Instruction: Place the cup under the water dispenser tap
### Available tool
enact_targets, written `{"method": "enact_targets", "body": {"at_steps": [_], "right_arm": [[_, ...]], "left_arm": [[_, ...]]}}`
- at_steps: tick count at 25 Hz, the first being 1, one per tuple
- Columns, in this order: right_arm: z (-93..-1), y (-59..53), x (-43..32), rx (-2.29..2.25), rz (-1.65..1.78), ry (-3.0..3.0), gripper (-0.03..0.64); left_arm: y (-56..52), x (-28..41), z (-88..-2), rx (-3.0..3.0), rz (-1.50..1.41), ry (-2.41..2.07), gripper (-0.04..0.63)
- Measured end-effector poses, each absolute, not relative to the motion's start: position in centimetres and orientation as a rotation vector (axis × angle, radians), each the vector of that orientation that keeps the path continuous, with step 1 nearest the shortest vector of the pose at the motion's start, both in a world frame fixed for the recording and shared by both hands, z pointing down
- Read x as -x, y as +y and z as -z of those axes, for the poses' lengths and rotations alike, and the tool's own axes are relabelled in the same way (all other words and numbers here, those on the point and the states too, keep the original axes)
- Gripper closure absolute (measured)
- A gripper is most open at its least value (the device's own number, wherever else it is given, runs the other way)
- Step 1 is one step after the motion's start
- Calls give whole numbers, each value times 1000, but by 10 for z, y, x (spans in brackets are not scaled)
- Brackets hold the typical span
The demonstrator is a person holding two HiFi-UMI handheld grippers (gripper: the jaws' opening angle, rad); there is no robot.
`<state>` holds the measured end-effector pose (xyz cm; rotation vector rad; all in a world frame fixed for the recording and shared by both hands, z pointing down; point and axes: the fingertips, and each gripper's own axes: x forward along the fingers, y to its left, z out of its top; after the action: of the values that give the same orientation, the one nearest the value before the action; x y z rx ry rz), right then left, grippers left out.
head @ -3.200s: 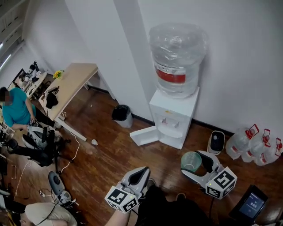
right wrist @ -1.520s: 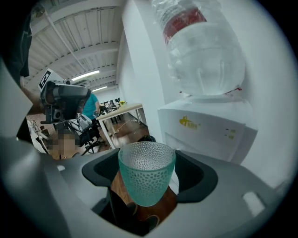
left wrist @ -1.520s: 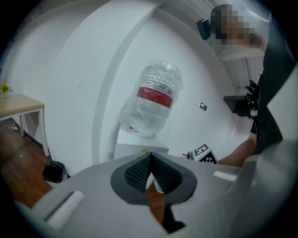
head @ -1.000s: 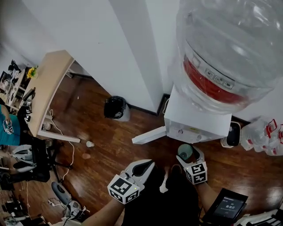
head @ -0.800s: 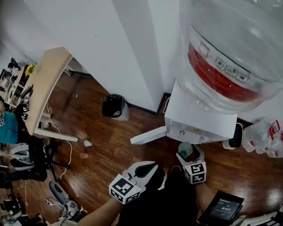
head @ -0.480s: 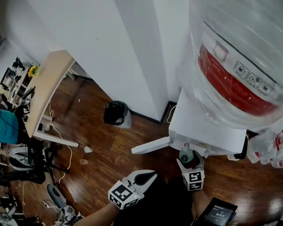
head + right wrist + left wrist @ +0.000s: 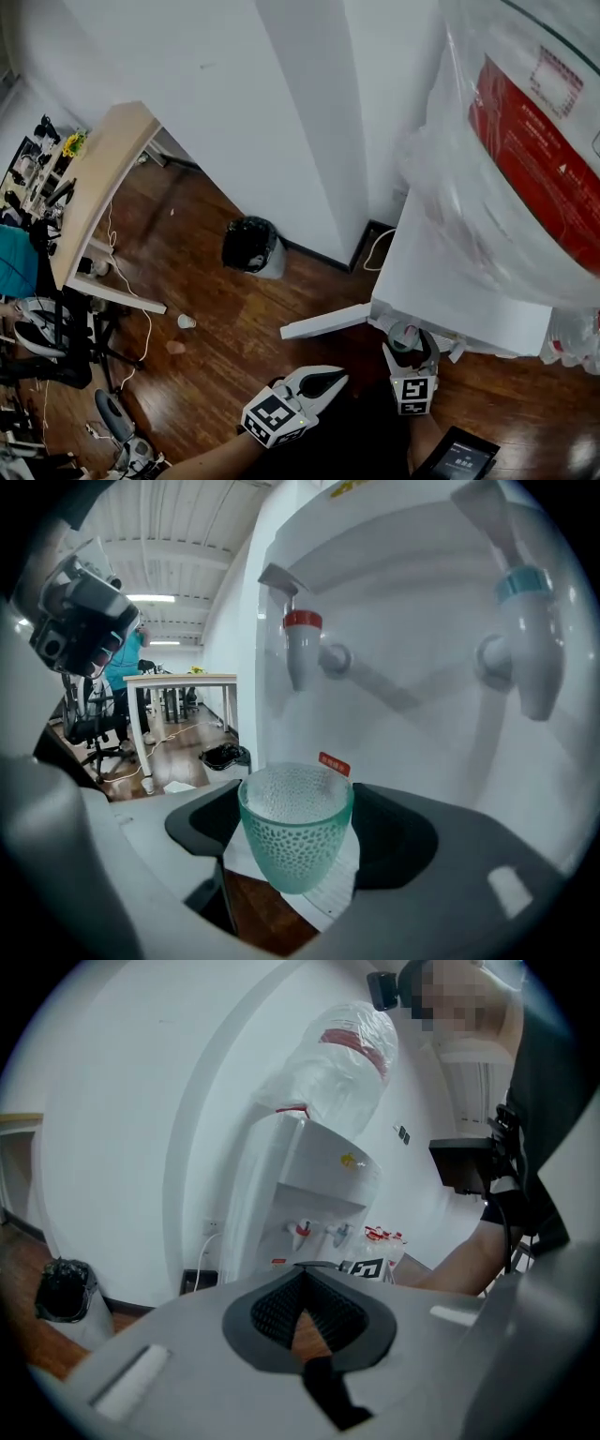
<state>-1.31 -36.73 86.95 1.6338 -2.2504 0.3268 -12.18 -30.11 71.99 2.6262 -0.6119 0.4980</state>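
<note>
A green dimpled cup (image 7: 295, 836) stands upright between the jaws of my right gripper (image 7: 298, 819), which is shut on its sides. It hangs close in front of the white water dispenser (image 7: 450, 281), low in the tap recess and roughly below the red tap (image 7: 302, 649). The blue tap (image 7: 525, 639) is up to the right. In the head view the cup (image 7: 406, 334) and right gripper (image 7: 410, 356) sit at the dispenser's front edge. My left gripper (image 7: 339, 379) hangs lower left, shut and empty. The left gripper view shows the dispenser (image 7: 314, 1194) further off.
A big water bottle (image 7: 525, 141) tops the dispenser, and a white panel (image 7: 323, 321) sticks out from its base. A black bin (image 7: 251, 246) stands by the wall, with a wooden desk (image 7: 98, 178) at far left. A small cup (image 7: 187, 322) lies on the floor.
Both grippers have sunk and come closer to the dispenser. The right gripper has carried the cup in under the dispenser's front edge, toward the taps.
</note>
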Motion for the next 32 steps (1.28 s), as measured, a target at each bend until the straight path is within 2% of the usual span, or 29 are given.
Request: {"method": "enact_targets", "body": {"at_steps": [13, 18, 19, 20, 21, 25, 28, 30, 32], "right_arm": [[-888, -378, 9, -1713, -380, -2202, 247], [-903, -370, 10, -1652, -506, -2165, 205], [-905, -369, 10, -1650, -518, -2157, 206], [-906, -370, 10, -1652, -521, -2151, 243], [-906, -372, 11, -1654, -518, -2149, 251], [-910, -380, 14, -1648, -512, -2151, 253], [-917, -378, 12, -1599, -565, -2124, 242], [-916, -374, 10, -1583, -615, -2093, 168], [-905, -368, 12, -1570, -640, -2080, 167]], "left_arm": [[-316, 143, -717, -2570, -516, -660, 607], [-302, 146, -711, -2526, -517, -651, 607], [-302, 147, -709, -2527, -511, -654, 607], [-303, 149, -709, -2529, -507, -661, 607], [-303, 151, -711, -2527, -505, -668, 607], [-301, 153, -714, -2509, -505, -667, 607], [-299, 153, -708, -2502, -489, -672, 607], [-301, 155, -700, -2499, -483, -679, 607], [-304, 161, -688, -2501, -475, -696, 607]]}}
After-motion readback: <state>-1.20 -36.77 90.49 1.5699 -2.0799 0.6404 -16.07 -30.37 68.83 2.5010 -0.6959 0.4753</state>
